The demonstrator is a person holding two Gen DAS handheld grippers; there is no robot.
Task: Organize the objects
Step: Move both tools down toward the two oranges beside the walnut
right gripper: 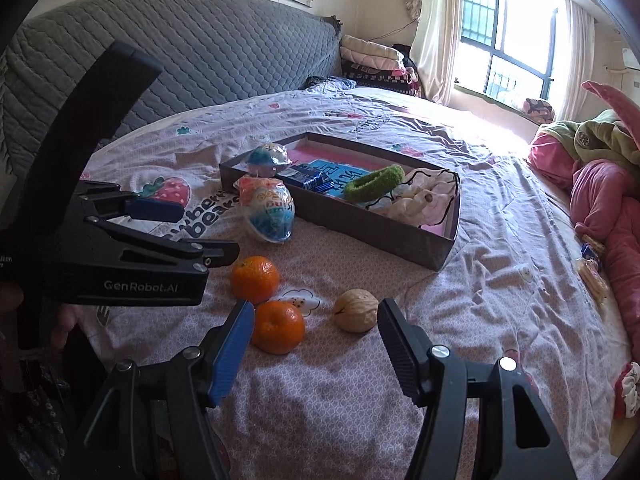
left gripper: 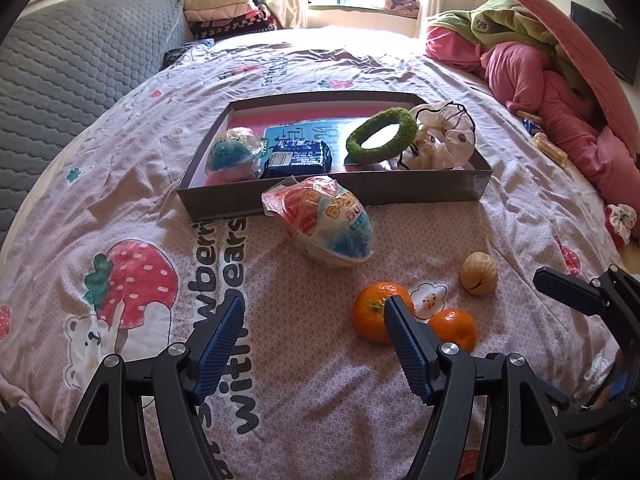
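Your left gripper (left gripper: 316, 312) was open and empty above the bedsheet (left gripper: 320, 400), its right finger in front of one tangerine (left gripper: 372, 312). Your right gripper (right gripper: 316, 316) was also open, holding nothing, low over the second tangerine (right gripper: 278, 326) and the walnut (right gripper: 356, 310). The wrapped toy egg (left gripper: 324, 220) lay just before the shallow box (left gripper: 360, 196), outside it.

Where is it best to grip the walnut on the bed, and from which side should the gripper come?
Probably from above with the right gripper, the fingers closing across the middle of the walnut, its widest part. It lies clear of the nearer orange, with bare bedsheet on both sides.
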